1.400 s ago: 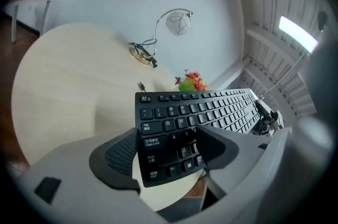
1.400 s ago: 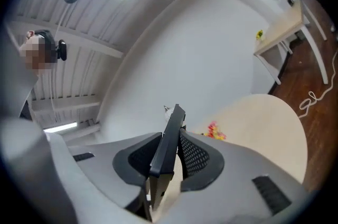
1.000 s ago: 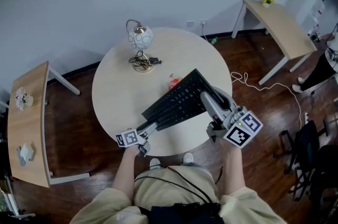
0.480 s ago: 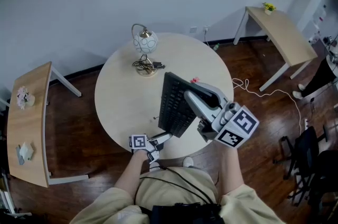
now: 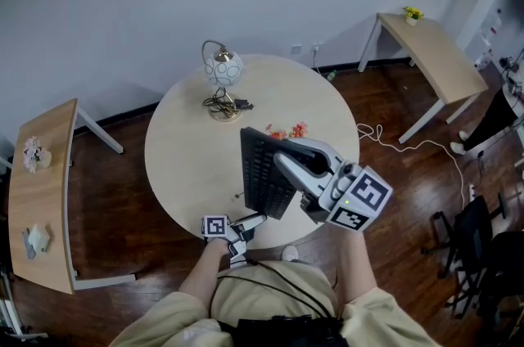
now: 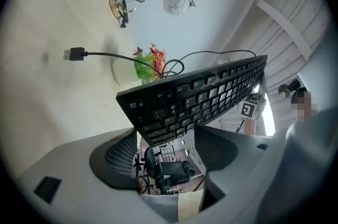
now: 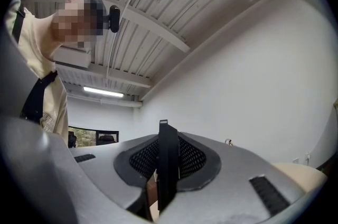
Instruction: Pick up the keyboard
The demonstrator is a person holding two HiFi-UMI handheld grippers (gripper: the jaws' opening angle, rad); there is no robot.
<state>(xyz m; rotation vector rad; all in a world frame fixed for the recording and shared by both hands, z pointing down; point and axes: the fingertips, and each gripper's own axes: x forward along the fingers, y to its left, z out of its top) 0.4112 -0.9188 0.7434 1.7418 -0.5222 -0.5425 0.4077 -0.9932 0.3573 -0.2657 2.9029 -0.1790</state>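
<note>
The black keyboard is off the round table, tipped steeply on its long edge. My left gripper is shut on its near lower corner; in the left gripper view the keys fan out above the jaws. My right gripper is shut on the keyboard's upper edge. In the right gripper view the keyboard shows edge-on between the pads. The keyboard's cable trails over the table to a loose USB plug.
A globe lamp with a coiled cord stands at the table's back. A small pot of flowers sits just behind the keyboard. Wooden side tables stand at left and back right. A white cable lies on the floor.
The keyboard went from lying slanted across the table to standing nearly on edge in the air. Both grippers drew in toward the middle with it, the right one rising.
</note>
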